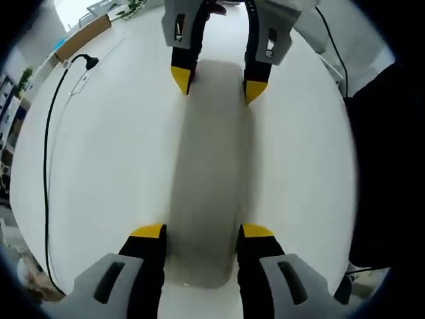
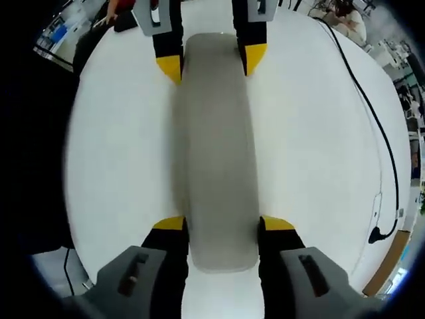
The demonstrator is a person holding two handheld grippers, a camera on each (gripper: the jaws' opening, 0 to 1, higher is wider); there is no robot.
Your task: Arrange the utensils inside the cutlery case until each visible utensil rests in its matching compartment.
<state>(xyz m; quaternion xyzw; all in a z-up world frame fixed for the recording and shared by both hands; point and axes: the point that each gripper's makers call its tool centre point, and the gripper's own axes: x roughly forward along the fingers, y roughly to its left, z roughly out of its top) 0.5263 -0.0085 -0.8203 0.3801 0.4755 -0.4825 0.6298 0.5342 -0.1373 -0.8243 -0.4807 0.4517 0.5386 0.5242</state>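
While both grippers' fingers clamp opposite ends of the grey case (image 1: 209,173), a black cable (image 1: 48,146) crosses the white table (image 1: 113,166).

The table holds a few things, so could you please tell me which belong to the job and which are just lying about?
Job:
- grey cutlery case, lid closed
- left hand-held gripper, straddling one end
- right hand-held gripper, straddling the other end

Lying about:
- black cable on the white table

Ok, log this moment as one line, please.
left claw: astride near end of closed grey cutlery case | right claw: astride opposite end | case: lying on white table | utensils: unseen
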